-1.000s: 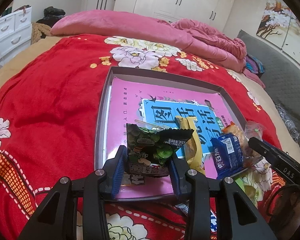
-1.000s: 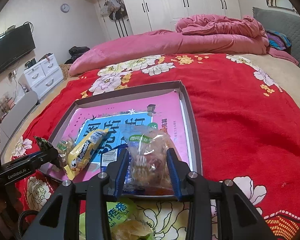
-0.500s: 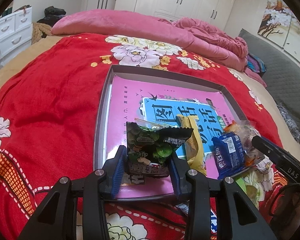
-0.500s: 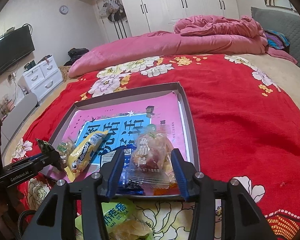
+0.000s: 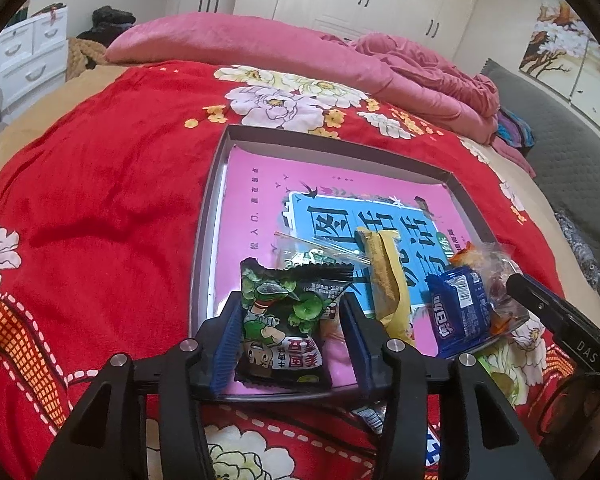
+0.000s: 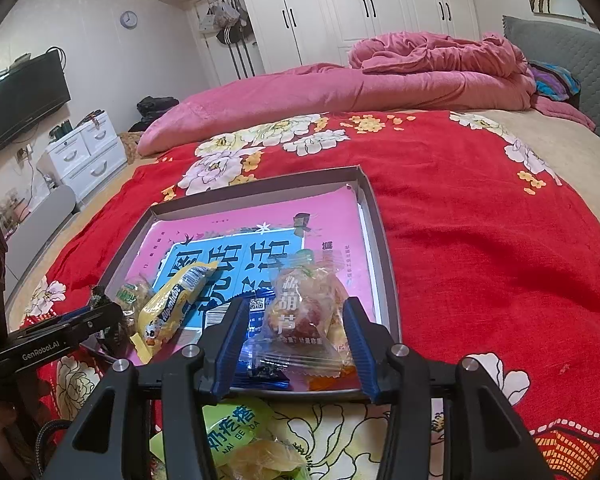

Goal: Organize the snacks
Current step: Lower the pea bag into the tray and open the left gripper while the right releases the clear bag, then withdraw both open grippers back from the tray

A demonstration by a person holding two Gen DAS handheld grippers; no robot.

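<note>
Yellow snack bar lies between green packet and blue packet.

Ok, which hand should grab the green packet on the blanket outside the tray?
Right. The green packet lies directly beneath the right gripper, whose jaws have just been opening, loose around the clear candy bag in the tray.

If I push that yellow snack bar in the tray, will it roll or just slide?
The yellow snack bar will probably slide rather than roll: its wrapper looks flattish with crimped ends. The glossy film on the smooth pink book cover suggests it is slippery. It leans on neighbouring packets, so a push may nudge them too.
</note>
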